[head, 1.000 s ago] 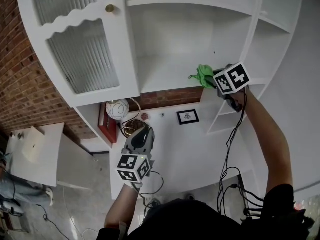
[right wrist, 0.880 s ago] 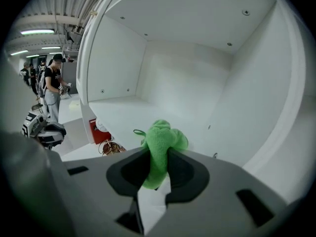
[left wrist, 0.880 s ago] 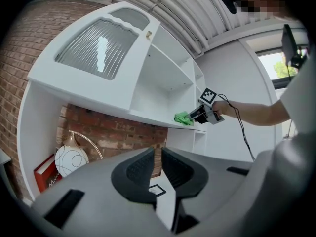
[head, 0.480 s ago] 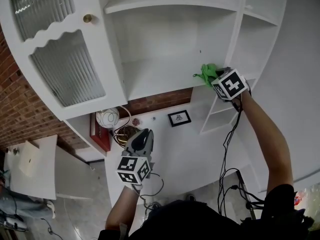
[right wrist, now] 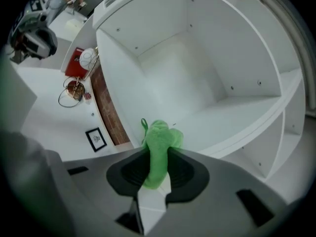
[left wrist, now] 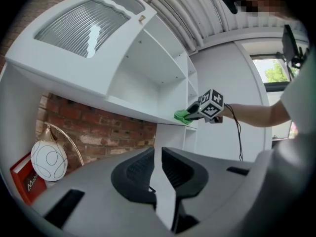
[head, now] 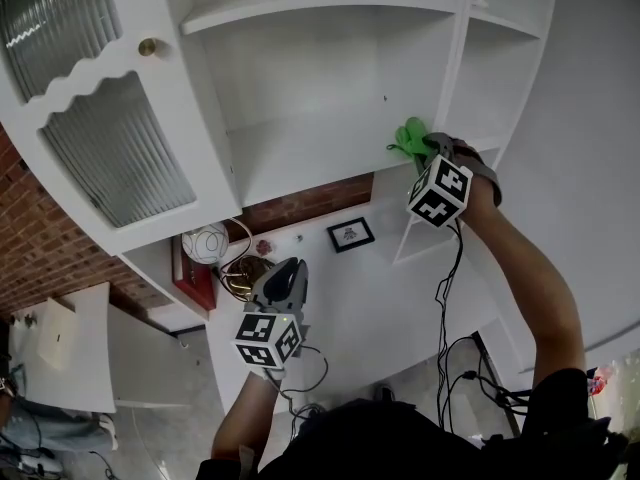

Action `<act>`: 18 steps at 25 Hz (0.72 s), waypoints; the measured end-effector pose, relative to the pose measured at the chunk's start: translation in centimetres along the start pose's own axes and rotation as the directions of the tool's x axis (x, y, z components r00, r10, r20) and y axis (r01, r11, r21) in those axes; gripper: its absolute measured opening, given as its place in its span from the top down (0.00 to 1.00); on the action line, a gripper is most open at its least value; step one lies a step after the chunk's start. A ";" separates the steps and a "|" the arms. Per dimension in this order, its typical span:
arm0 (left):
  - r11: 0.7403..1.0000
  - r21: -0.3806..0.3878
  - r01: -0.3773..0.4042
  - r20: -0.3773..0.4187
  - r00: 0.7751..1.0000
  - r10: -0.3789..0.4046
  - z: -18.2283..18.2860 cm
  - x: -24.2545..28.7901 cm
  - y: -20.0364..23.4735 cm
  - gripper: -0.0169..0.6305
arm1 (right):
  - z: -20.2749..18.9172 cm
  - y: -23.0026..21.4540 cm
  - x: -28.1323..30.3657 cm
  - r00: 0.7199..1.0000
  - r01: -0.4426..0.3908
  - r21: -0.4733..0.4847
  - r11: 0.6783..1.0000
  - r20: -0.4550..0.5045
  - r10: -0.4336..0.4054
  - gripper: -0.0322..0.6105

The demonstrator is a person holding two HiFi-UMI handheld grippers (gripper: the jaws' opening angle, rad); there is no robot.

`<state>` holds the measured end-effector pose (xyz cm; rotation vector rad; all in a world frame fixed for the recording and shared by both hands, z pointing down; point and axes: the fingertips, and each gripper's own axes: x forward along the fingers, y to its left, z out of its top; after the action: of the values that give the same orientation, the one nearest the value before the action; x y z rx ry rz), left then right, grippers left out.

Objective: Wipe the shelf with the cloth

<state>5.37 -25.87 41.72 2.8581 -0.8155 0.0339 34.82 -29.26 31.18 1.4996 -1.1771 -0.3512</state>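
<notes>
A green cloth [head: 408, 138] rests on the front right end of the white shelf [head: 300, 153], beside the upright divider. My right gripper [head: 419, 152] is shut on it, its marker cube hanging below. In the right gripper view the cloth [right wrist: 159, 144] sits bunched between the jaws, sticking out over the shelf board [right wrist: 222, 115]. My left gripper [head: 284, 270] hangs lower, in front of the cabinet's counter, with its jaws shut on nothing. From the left gripper view [left wrist: 157, 153], the cloth [left wrist: 182, 115] shows at the shelf's edge [left wrist: 133, 110].
A ribbed-glass cabinet door [head: 95, 143] with a brass knob [head: 147, 46] stands open at the left. Below the shelf are a brick back wall [head: 310, 198], a globe lamp [head: 207, 240], a red book [head: 181, 268] and a small framed picture [head: 348, 234]. Cables hang from the right arm.
The right gripper's marker cube has swung down below the cloth, which stays at the shelf's right front end. The head view has drifted. The left gripper has barely moved.
</notes>
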 end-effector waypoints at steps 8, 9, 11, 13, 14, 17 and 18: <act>1.000 0.005 0.018 -0.013 1.000 -0.018 -0.1 0.1 -0.3 0.90 | 0.6 -2.6 -2.9 0.976 0.214 -0.098 0.972 0.052 -0.210 0.82; 1.000 0.004 0.019 -0.014 1.000 -0.019 -0.2 0.0 -0.4 0.90 | 0.9 -3.0 -3.6 0.969 0.240 -0.088 0.967 0.073 -0.234 0.82; 1.000 -0.001 0.017 -0.016 1.000 -0.017 -0.3 0.0 -0.4 0.90 | 1.6 -3.5 -5.2 0.958 0.258 -0.019 0.966 0.131 -0.254 0.82; 1.000 -0.007 0.014 -0.017 1.000 -0.014 -0.3 -0.1 -0.3 0.90 | 2.3 -3.6 -6.9 0.949 0.210 0.118 0.971 0.215 -0.231 0.82; 1.000 -0.010 0.011 -0.015 1.000 -0.011 -0.3 -0.1 -0.1 0.90 | 2.7 -3.5 -7.8 0.939 0.165 0.199 0.966 0.266 -0.216 0.81; 1.000 -0.024 -0.010 -0.010 1.000 0.010 -0.4 -0.8 0.6 0.90 | 3.3 -2.4 -10.6 0.884 0.003 0.415 0.910 0.424 -0.197 0.81; 0.999 -0.030 -0.025 -0.012 1.000 0.025 -0.7 -1.3 0.9 0.90 | 3.2 -1.6 -11.2 0.863 -0.055 0.470 0.881 0.467 -0.195 0.81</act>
<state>3.83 -25.86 42.47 2.8172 -0.8425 0.0419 28.05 -22.25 24.50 1.9503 -1.7154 -0.5626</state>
